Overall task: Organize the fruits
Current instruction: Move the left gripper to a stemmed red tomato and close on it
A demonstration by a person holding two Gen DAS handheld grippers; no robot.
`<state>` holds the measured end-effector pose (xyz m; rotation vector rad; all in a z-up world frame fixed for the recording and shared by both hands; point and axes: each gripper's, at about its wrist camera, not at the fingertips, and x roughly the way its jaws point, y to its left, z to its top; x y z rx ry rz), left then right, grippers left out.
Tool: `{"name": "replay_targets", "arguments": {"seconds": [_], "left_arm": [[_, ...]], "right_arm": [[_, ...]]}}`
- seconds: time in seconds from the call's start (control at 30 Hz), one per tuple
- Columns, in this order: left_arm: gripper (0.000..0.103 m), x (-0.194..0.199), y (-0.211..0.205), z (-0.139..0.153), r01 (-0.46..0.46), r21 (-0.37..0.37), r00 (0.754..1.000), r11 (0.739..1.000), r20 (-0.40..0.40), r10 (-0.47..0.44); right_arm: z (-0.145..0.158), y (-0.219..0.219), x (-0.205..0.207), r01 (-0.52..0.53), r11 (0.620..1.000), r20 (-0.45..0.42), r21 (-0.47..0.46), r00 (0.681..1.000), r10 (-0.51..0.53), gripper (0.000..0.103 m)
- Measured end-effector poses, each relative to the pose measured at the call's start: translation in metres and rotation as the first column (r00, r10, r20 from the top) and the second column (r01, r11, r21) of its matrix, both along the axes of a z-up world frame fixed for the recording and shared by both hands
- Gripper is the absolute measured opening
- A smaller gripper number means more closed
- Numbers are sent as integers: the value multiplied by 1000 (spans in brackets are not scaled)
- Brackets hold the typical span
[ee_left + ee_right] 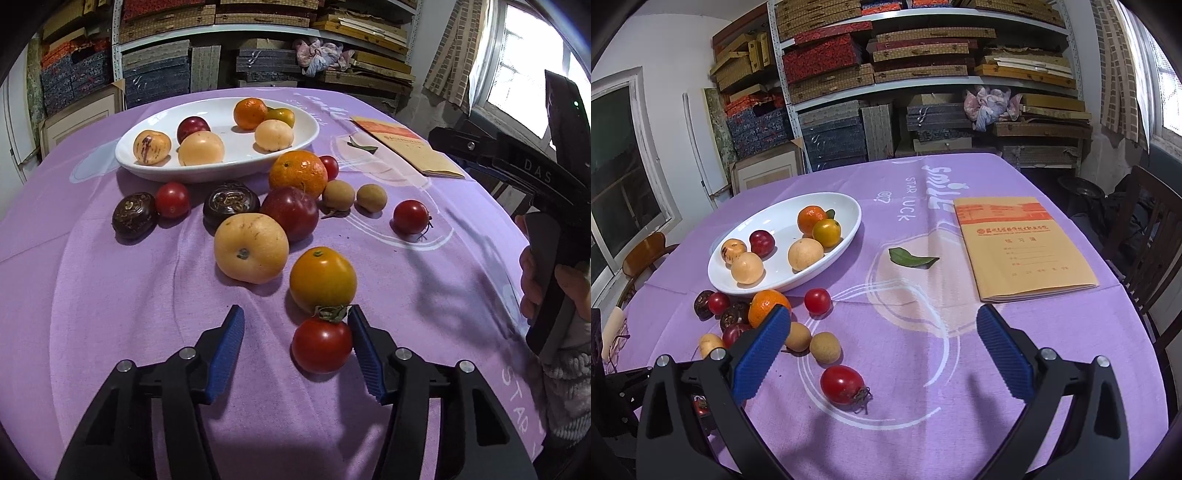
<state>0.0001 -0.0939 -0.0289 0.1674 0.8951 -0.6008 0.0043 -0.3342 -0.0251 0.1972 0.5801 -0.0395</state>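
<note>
A white oval plate (303, 122) (846, 206) holds several fruits at the back of the purple table. Loose fruits lie in front of it: an orange (297, 173), a dark plum (291, 212), a pale round fruit (251, 253), a yellow-orange fruit (323, 278). My left gripper (295, 317) is open; a red tomato (321, 345) sits between its fingers, against the right pad (364, 347). My right gripper (882, 325) is open and empty, above a red tomato (842, 384) and two longans (824, 347).
A tan notebook (1023, 247) (402, 144) lies at the right of the table, a green leaf (912, 257) beside it. Two dark carved round objects (231, 203) sit among the fruits. Shelves of boxes stand behind. A wooden chair (1152, 229) stands at the right.
</note>
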Motion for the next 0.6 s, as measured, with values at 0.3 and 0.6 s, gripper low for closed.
{"name": "replay_targets", "arguments": {"seconds": [0.3,0.6], "left_arm": [[54,-15,-10,0,85,11,996,996,10,-85],[54,-14,-23,-2,105,34,994,994,-1,-105]], "right_arm": [[0,-1,-1,1,1000,-3,0,1000,-1,99],[-1,-1,-1,-4,1000,-7,-6,1000,3,99]]}}
